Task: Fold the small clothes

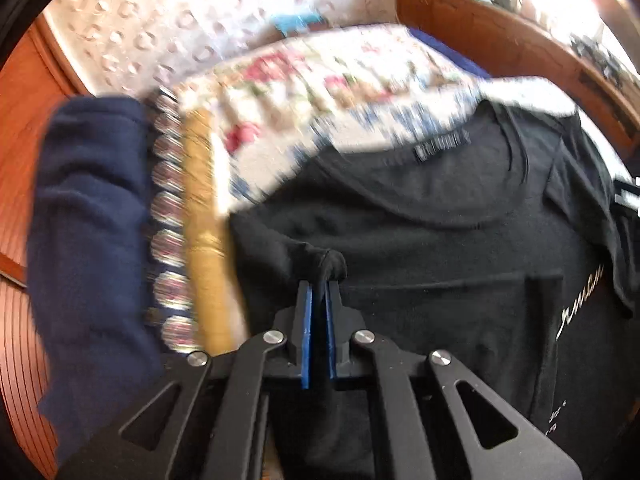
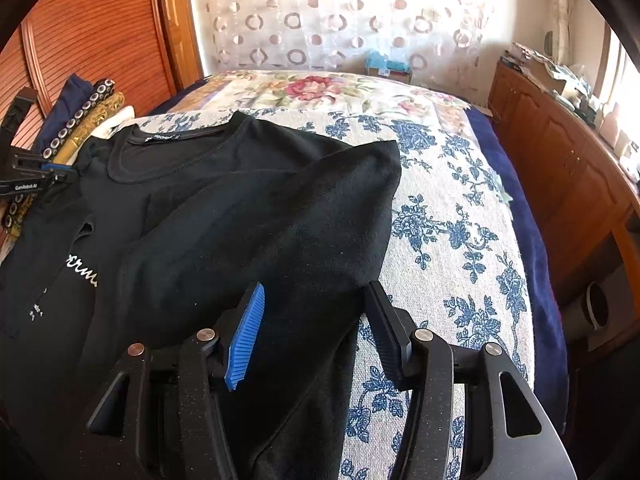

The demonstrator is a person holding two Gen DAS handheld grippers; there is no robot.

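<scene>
Black shirt [image 1: 400, 240]: my left gripper [image 1: 320, 280] pinches a fold; right gripper [image 2: 316, 304], jaws spread, straddles the sleeve; I lift evenly.

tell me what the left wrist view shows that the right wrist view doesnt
Only the left wrist view: the left gripper close up, shut on a pinch of the black t-shirt.

Only the right wrist view: the right gripper open over the folded-in sleeve, and the blue carton sharp by the curtain.

Both: the shirt's neck label, its white script, the folded pile, the floral bedcover and the wooden sideboard.
</scene>
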